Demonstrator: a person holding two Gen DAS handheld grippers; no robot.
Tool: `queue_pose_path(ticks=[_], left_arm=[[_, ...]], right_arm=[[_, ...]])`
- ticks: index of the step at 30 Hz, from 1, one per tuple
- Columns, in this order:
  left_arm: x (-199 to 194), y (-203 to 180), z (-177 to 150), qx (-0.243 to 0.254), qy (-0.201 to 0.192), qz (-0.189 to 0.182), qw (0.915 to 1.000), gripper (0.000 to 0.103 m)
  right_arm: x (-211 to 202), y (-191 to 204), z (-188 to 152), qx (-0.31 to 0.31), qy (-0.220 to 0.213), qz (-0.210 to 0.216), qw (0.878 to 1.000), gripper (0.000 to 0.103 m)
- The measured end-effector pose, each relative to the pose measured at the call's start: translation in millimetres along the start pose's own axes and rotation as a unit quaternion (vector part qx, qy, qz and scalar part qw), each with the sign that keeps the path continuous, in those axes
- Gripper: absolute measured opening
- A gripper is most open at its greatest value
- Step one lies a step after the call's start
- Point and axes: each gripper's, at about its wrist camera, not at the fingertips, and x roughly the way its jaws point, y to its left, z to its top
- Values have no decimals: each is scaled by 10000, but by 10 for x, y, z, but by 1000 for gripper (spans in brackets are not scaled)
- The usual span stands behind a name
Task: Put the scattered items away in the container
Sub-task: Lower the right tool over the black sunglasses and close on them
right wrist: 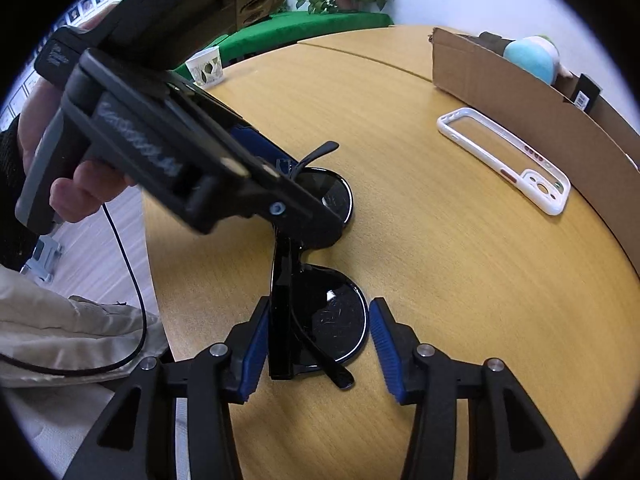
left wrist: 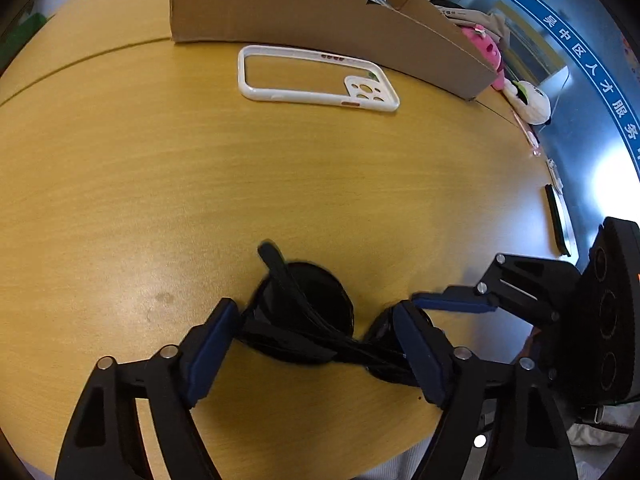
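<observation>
Wood-grain tabletop point(left wrist: 160, 200) fills both views, and nearest to you on it, close to the front edge, lies a pair of black sunglasses point(right wrist: 320, 312), folded, with the temple arms crossed over the lenses. Your right gripper point(right wrist: 316, 340) straddles the near lens: the left blue pad sits against the frame's edge, while the right pad stands a little clear of the rim, so nothing is clamped there yet. Your left gripper point(left wrist: 316, 344) comes down over the other lens. In its own view the pads look to be at the frame on both sides, but the blur and the black-on-black leave it unclear whether they press, so you cannot call that a grip. From the right wrist view your hand point(right wrist: 76, 184) on that tool shows at the left.

Farther out, well apart from the sunglasses, a white phone case point(left wrist: 316, 80) lies flat, just in front of the cardboard box point(left wrist: 320, 28). That box is your container; a turquoise plush point(right wrist: 528, 60) and a dark packet with a barcode point(right wrist: 586, 92) already sit inside it. Beyond the box's far end, some plush toys point(left wrist: 520, 92) rest near the table's edge.

So you are partway, as far as this shows: some items boxed, the sunglasses being taken up now, and the phone case left to follow.
</observation>
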Motion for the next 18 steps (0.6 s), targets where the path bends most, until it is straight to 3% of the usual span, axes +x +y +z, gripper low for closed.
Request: queue_pose_path(ticks=[4, 9, 18], left_arm=[[11, 38, 30, -124, -71, 145, 9998, 60], [-8, 190, 99, -504, -116, 17, 9987, 42], [-113, 78, 344, -460, -283, -122, 9985, 36]], right_arm=[[-40, 26, -74, 17, -101, -80, 9999, 47], [-61, -7, -129, 103, -132, -106, 9998, 47], [-169, -180, -137, 317, -356, -121, 9988, 47]])
